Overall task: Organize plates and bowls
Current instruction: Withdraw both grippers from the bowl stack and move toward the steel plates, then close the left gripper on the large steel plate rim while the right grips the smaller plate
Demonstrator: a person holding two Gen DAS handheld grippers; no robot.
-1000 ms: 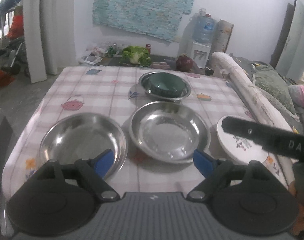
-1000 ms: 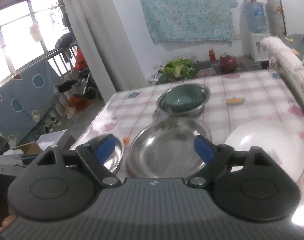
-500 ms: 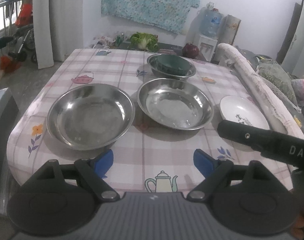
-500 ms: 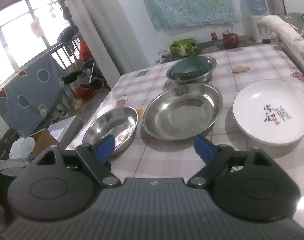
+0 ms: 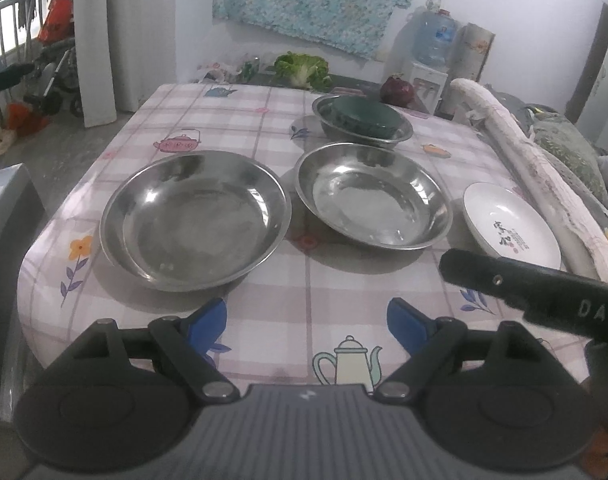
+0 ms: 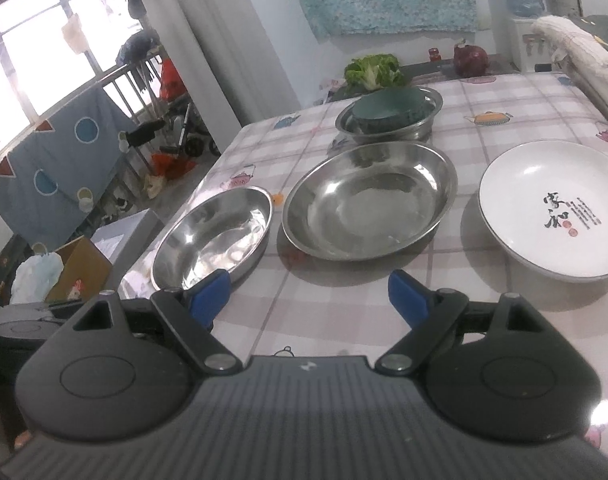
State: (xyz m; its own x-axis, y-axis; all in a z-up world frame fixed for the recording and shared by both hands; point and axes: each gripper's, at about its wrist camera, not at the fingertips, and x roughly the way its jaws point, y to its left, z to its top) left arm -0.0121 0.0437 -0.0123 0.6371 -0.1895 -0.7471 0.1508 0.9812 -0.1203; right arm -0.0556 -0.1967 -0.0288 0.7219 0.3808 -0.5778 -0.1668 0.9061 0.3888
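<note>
On the checked tablecloth lie two wide steel plates, one on the left and one in the middle. Behind them a dark green bowl sits inside a steel bowl. A white plate with black lettering lies at the right. My left gripper hovers open over the near edge, nothing between its blue pads. My right gripper is open too, in front of the middle steel plate. Its black body crosses the left wrist view's lower right.
A rolled white cloth runs along the table's right edge. Behind the table stand lettuce, a red cabbage and a water dispenser. A cardboard box and clutter stand on the floor at the left.
Both views have pulled back from the dishes and sunk toward the table's near edge; the plates now lie farther ahead of the fingers. Both grippers stayed open.
</note>
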